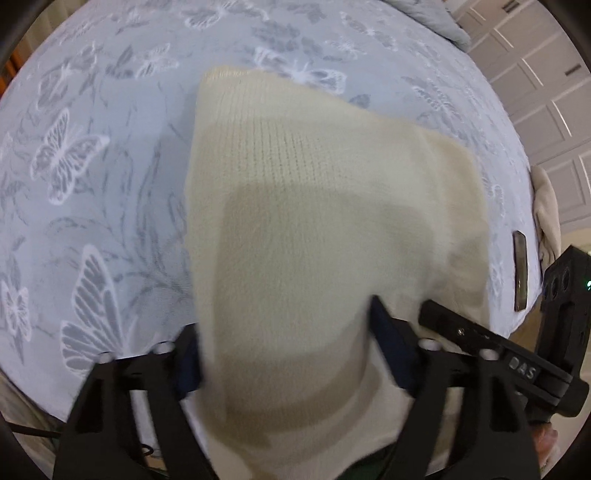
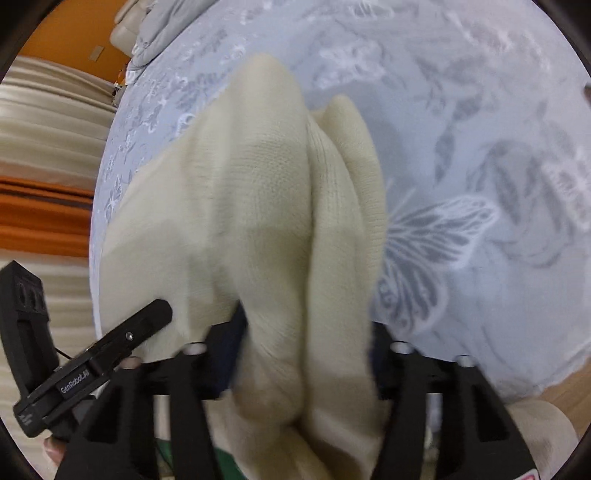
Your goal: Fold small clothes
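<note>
A cream knitted garment (image 1: 314, 206) lies on a pale blue bedspread (image 1: 92, 166) with a butterfly pattern. In the left wrist view my left gripper (image 1: 284, 343) has the garment's near edge between its two fingers, with the cloth draped over the gap. In the right wrist view my right gripper (image 2: 303, 350) has bunched folds of the same cream garment (image 2: 258, 192) between its fingers; the cloth rises in thick folds ahead of it. Each gripper shows at the edge of the other's view, close beside it. The pads are mostly hidden by cloth.
A small dark flat object (image 1: 520, 271) lies on the bedspread near its right edge. White panelled doors (image 1: 535, 92) stand beyond the bed. A grey pillow (image 2: 159, 29) lies at the far end, and orange and beige bedding (image 2: 48, 192) is at the left.
</note>
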Available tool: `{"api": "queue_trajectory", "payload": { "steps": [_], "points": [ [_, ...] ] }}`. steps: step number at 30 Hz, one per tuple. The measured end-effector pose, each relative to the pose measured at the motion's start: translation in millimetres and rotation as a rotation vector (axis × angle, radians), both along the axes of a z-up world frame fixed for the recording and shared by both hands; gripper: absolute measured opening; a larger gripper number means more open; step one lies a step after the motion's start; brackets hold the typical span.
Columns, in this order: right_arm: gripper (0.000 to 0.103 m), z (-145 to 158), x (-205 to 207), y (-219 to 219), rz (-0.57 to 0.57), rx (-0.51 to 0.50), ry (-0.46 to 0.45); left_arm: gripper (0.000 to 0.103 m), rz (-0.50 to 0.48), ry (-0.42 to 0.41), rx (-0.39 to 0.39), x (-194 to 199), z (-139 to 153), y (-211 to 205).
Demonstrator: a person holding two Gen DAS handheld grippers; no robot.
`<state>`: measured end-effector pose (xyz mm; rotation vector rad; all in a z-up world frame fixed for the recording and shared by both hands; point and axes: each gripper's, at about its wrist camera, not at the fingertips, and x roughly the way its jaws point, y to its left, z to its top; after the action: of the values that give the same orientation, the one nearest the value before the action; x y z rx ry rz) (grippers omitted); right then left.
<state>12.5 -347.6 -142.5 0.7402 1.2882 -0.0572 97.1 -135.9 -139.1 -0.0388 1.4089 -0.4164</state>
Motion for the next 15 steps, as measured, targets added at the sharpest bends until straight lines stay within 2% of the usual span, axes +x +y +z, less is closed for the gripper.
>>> {"api": "queue_trajectory", "payload": {
  "steps": [2,4,8,12,15],
  "points": [
    [0.039,15,-3,3,0.001,-0.005,-0.022,0.055,-0.014,-0.014,-0.020,-4,14,2],
    [0.038,32,-9,8,0.005,-0.014,-0.045,0.053,-0.031,-0.036,-0.036,-9,31,3],
    [0.038,76,-26,28,0.037,-0.037,-0.115,0.053,-0.069,-0.089,-0.038,-23,73,11],
    [0.038,125,-40,49,0.073,-0.071,-0.199,0.053,-0.062,-0.107,-0.077,-35,112,37],
    [0.038,158,-45,72,0.101,-0.088,-0.261,0.054,-0.064,-0.160,-0.102,-47,138,56]
  ]
}}
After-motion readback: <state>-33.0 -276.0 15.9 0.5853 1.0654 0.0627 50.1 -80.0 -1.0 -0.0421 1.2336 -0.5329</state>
